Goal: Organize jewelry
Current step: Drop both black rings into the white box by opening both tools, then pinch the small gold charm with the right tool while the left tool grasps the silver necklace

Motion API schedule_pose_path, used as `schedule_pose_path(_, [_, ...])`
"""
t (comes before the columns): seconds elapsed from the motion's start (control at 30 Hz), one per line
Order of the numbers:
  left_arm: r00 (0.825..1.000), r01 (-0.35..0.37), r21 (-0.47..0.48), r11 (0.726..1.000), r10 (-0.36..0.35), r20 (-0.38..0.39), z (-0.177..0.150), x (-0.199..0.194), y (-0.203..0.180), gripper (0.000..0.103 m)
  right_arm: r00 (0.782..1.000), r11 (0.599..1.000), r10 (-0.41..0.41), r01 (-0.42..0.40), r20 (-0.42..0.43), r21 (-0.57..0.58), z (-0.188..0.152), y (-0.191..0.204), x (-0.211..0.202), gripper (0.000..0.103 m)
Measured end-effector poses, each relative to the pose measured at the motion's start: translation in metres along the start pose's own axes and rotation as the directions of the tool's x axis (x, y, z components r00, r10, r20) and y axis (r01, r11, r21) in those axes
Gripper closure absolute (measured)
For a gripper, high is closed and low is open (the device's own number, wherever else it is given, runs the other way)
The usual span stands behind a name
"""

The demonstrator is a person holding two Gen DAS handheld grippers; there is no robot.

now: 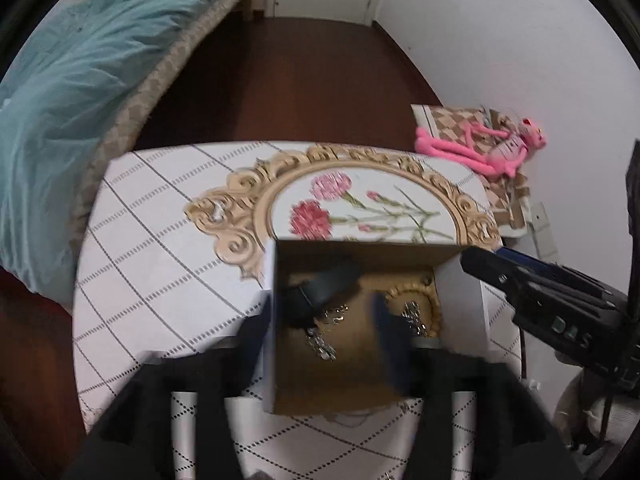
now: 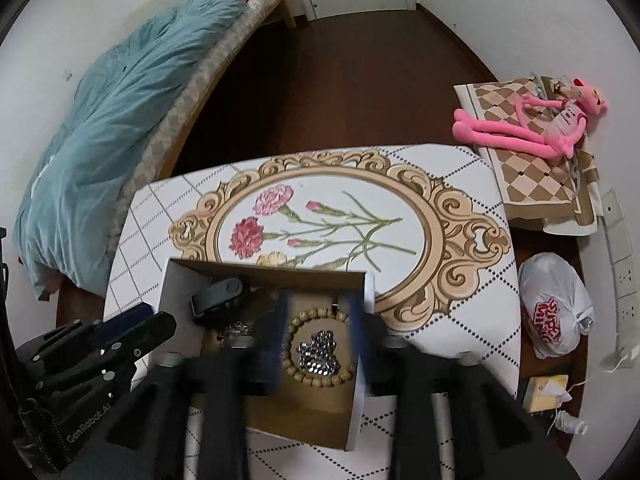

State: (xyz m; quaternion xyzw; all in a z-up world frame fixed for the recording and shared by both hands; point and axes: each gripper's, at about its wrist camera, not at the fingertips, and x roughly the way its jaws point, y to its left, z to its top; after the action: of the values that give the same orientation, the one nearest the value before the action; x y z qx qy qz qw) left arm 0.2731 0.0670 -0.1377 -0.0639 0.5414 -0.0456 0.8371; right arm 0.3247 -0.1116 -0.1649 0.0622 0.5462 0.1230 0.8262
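Note:
An open white cardboard box (image 1: 464, 292) (image 2: 180, 292) with a brown inside stands on the table. In it lie a dark watch strap (image 1: 320, 284) (image 2: 216, 294), a wooden bead bracelet (image 2: 320, 346) (image 1: 416, 300), a sparkly silver piece (image 2: 318, 352) (image 1: 412, 316) and a silver chain (image 1: 322, 340). My left gripper (image 1: 324, 336) is open, its fingers straddling the box's left wall. My right gripper (image 2: 320, 340) is open, its blurred fingers on either side of the bracelet over the box's right part. Neither holds anything.
The table (image 2: 472, 184) has a white diamond-pattern cloth with a gold-framed flower print. A bed with a teal duvet (image 2: 104, 128) is at the left. A pink plush toy (image 2: 532, 124) lies on a checked stool at the right. A white bag (image 2: 556, 304) is on the floor.

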Motion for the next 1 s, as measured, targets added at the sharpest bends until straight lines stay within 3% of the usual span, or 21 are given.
schedule_pose_path(0.13, [0.998,-0.054,-0.006,0.999,0.054,0.036,0.003,-0.009,0.008,0.030,0.999,1.000,-0.003,0.003,0.033,0.010,0.000,-0.004,-0.011,0.052])
schedule_pose_path(0.27, [0.992,-0.113,-0.015,0.993,0.114,0.052,-0.002,-0.012,0.016,0.004,0.997,0.999,-0.051,0.051,0.057,0.005,-0.007,-0.007,-0.021,0.052])
schedule_pose_path(0.33, [0.988,-0.142,-0.022,0.990,0.143,0.062,-0.008,-0.013,0.018,0.003,0.995,0.997,-0.080,0.080,0.061,0.001,-0.013,-0.008,-0.023,0.051])
schedule_pose_path(0.4, [0.983,-0.167,-0.023,0.986,0.168,0.074,-0.014,-0.014,0.019,0.003,0.989,0.991,-0.134,0.135,0.054,-0.012,-0.021,-0.008,-0.022,0.032])
schedule_pose_path(0.43, [0.981,-0.174,-0.023,0.984,0.176,0.079,-0.017,-0.013,0.018,0.000,0.987,0.988,-0.154,0.155,0.050,-0.021,-0.026,-0.008,-0.021,0.013])
schedule_pose_path(0.5, [0.977,-0.194,-0.014,0.981,0.194,0.093,-0.024,-0.013,0.018,0.000,0.979,0.979,-0.199,0.200,0.034,-0.039,-0.037,-0.006,-0.018,0.004])
schedule_pose_path(0.67, [0.973,-0.213,-0.014,0.977,0.213,0.085,-0.037,-0.012,0.016,0.000,0.966,0.965,-0.257,0.258,0.023,-0.054,-0.060,-0.001,-0.015,0.004])
schedule_pose_path(1.0, [0.968,-0.203,-0.033,0.979,0.206,0.147,-0.055,-0.051,0.013,0.000,0.964,0.966,-0.250,0.254,0.088,-0.038,-0.079,0.013,-0.053,0.004])
